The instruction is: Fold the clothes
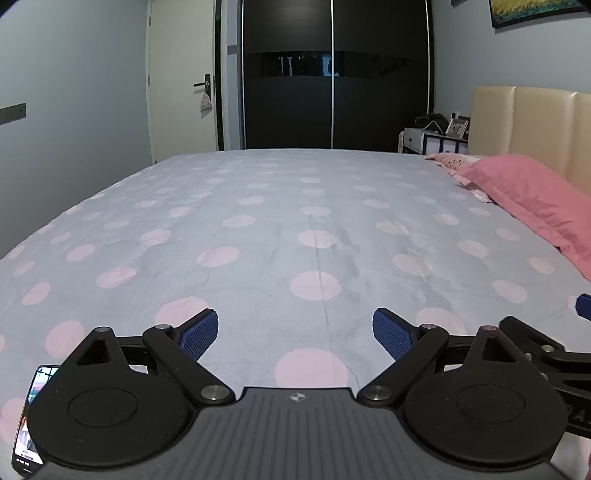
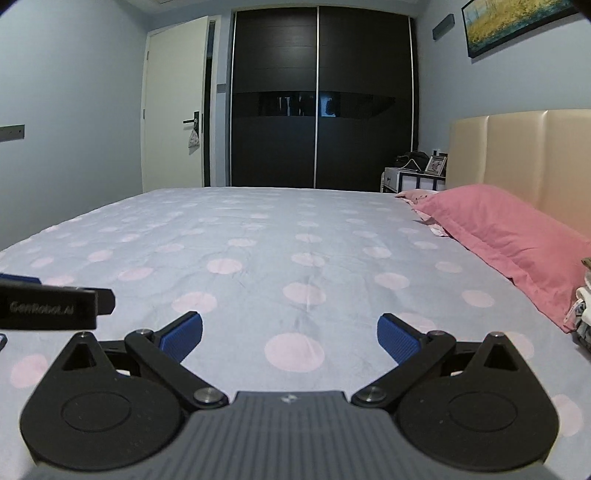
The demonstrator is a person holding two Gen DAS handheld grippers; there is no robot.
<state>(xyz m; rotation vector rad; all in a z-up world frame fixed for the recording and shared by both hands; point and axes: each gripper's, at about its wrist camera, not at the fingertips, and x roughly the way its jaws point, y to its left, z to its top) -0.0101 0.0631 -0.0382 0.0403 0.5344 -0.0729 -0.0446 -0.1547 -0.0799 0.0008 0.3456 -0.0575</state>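
Clothes: a small heap of pale folded or crumpled fabric (image 2: 583, 306) shows only at the far right edge of the right wrist view, on the bed beside the near end of the pink pillow; too little of it is visible to tell what garments they are. None appear in the left wrist view.
Left tool: the left tool (image 1: 295, 334) hangs low over the bedspread, its blue-padded fingers spread wide with nothing between them.
Right tool: the right tool (image 2: 290, 334) hangs at about the same height, fingers likewise spread wide and empty; its edge shows at the right of the left wrist view.
Bed: the bed's grey bedspread with pink dots (image 1: 258, 221) lies flat with faint creases and a centre seam; the stretch ahead of both tools is bare cloth.
Pillows: a pink pillow (image 2: 509, 236) lies along the right side against the cream padded headboard (image 2: 524, 155), with a patterned pillow (image 2: 417, 195) beyond it.
Phone: a phone (image 1: 27, 421) with a lit screen lies at the lower left under the left tool's body.
Room beyond: a dark sliding wardrobe (image 2: 317, 99) faces the far edge of the bed, a white door (image 2: 173, 110) to its left, a nightstand (image 2: 410, 181) with a photo frame to its right, and a framed painting (image 2: 517, 22) on the wall above the headboard.
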